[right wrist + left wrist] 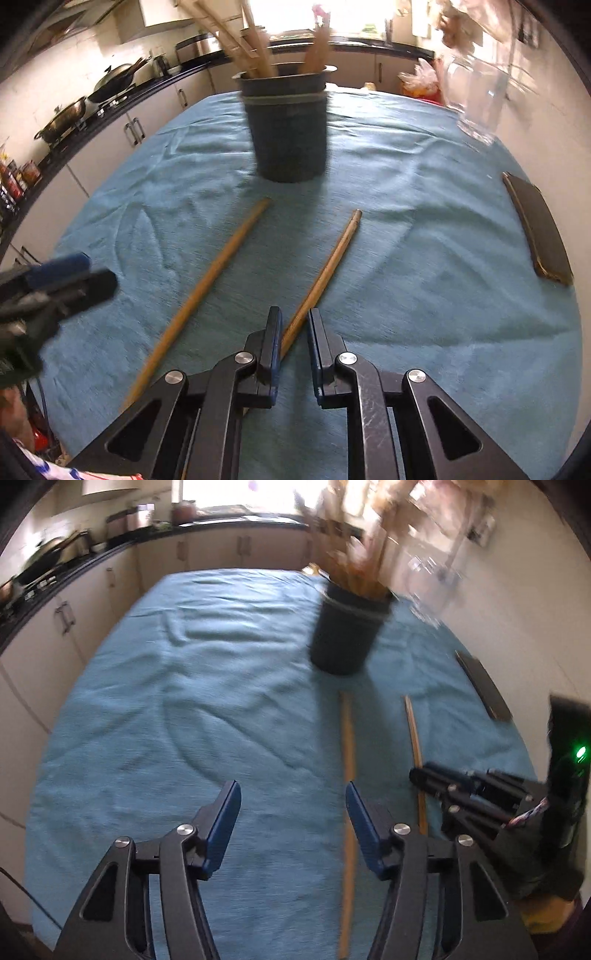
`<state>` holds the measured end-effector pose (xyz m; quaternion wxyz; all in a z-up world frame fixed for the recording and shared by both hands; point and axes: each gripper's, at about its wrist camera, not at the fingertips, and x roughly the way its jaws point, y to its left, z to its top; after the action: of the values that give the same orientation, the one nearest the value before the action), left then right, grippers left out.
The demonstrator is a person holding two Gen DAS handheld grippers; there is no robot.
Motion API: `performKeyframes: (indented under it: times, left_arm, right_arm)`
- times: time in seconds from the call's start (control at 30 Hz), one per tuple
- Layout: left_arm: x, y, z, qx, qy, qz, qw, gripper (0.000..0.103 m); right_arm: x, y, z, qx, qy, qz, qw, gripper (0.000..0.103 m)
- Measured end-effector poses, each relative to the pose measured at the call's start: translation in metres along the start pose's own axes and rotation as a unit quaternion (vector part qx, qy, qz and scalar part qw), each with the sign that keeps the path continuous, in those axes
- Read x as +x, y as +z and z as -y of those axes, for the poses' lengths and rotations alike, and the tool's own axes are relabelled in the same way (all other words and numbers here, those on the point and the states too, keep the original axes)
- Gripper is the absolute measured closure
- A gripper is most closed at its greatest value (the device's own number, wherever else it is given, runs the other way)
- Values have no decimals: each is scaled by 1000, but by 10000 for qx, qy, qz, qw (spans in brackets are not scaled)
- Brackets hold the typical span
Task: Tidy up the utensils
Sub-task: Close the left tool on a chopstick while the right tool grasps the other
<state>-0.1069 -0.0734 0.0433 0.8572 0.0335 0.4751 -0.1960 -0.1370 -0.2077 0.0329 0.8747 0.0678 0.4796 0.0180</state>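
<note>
Two wooden sticks lie on the teal tablecloth point(424, 295) in front of a dark utensil holder point(288, 133) that has several wooden utensils standing in it. The thinner stick point(332, 251) runs in between my right gripper's point(294, 321) narrow jaws. It rests against the left pad, and a strip of cloth shows beside the right pad. The thicker stick point(348, 746) passes along the inner edge of the right finger of my left gripper point(291, 794), which is open and low over the cloth. The right gripper point(419, 775) also shows over the thin stick point(413, 727).
A clear glass jar point(476, 99) stands at the far right of the table. A dark flat slab point(539, 229) lies near the right edge. Kitchen counters with woks point(110, 79) run along the left and back. The left gripper point(85, 277) reaches in from the left.
</note>
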Motion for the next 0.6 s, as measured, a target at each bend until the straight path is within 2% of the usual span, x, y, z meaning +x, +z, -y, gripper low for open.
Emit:
performKeyframes:
  times: [0.17, 0.2, 0.23, 0.27, 0.33, 0.37, 0.4, 0.6]
  left_arm:
    - [31, 4, 25, 315, -71, -340, 9989, 45]
    - [36, 4, 28, 334, -63, -403, 9986, 48]
    - [41, 4, 30, 346, -47, -465, 9983, 58]
    - [44, 4, 31, 351, -11, -503, 9981, 62]
    - [44, 5, 33, 374, 131, -430, 9983, 81]
    - [44, 4, 33, 350, 99, -426, 9984, 87]
    - [45, 4, 30, 223, -101, -530, 9983, 96]
    - [35, -6, 17, -283, -631, -743, 9948, 96]
  right_arm:
    - [-12, -11, 22, 55, -48, -66, 10000, 89]
    - [-14, -13, 24, 33, -39, -78, 10000, 89]
    - [-14, -14, 25, 8, -26, -84, 10000, 89]
    - [-16, -15, 27, -34, -8, -86, 10000, 89]
    - [-18, -18, 29, -106, 15, -74, 9999, 89]
    - [-19, -20, 29, -150, 32, -63, 9999, 89]
    - [-21, -22, 29, -213, 66, -52, 9997, 89]
    - [-30, -35, 29, -537, 233, -91, 9982, 89]
